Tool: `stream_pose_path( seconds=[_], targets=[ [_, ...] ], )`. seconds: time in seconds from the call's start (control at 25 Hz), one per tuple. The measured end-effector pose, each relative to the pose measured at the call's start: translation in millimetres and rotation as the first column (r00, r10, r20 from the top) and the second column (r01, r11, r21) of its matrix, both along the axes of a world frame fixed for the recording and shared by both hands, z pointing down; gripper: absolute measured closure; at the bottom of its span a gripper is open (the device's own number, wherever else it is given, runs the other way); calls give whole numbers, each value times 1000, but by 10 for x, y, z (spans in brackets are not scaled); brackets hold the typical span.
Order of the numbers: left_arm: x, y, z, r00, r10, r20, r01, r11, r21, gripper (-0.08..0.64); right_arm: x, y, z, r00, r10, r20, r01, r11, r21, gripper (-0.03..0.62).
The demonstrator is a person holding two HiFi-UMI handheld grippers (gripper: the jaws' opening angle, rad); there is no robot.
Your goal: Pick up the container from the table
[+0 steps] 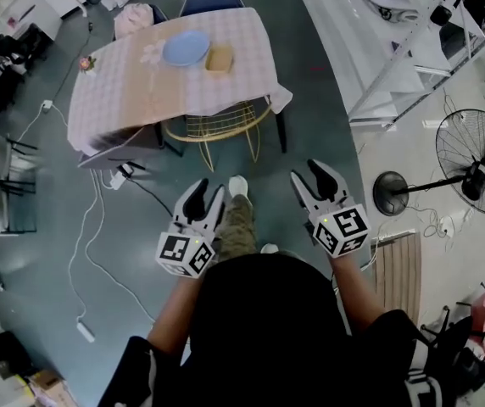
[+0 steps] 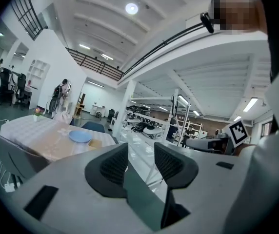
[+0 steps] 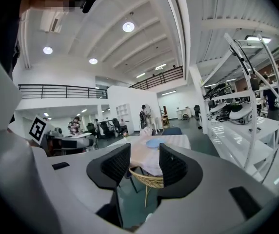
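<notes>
The container (image 1: 219, 58), a small tan box, sits on the pink checked table (image 1: 124, 91) beside a blue plate (image 1: 185, 47), well ahead of me. My left gripper (image 1: 207, 192) and right gripper (image 1: 309, 175) hover over the floor, short of the table, both open with nothing between the jaws. The left gripper view shows the left gripper (image 2: 140, 150) with its jaws apart, and the container (image 2: 94, 143) and plate (image 2: 80, 136) far off to the left. Between the spread jaws of the right gripper (image 3: 144, 152), the right gripper view shows the plate (image 3: 154, 143) on the table.
A wicker chair (image 1: 217, 125) is tucked under the table's near edge, with blue chairs on the far side. Cables and a power strip (image 1: 84, 329) lie on the floor at left. White shelving (image 1: 378, 58) and a standing fan (image 1: 471, 164) are at right.
</notes>
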State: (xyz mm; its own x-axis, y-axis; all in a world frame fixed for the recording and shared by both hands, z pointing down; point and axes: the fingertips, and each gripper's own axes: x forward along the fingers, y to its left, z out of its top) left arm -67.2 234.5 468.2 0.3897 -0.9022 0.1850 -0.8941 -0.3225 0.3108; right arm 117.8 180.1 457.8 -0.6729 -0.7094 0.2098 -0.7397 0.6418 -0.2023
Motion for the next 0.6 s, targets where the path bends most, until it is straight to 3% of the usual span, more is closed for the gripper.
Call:
stream_pose_path(
  seconds=[0.32, 0.6],
  targets=[
    [-127, -1435, 176, 997, 29, -70, -29, 1000, 4, 413, -186, -1136, 85, 999, 43, -32, -44, 998, -42, 439],
    [-506, -2658, 155, 996, 65, -61, -66, 998, -11, 413, -645, -2399, -153, 995, 60, -85, -60, 998, -3, 439]
  ],
)
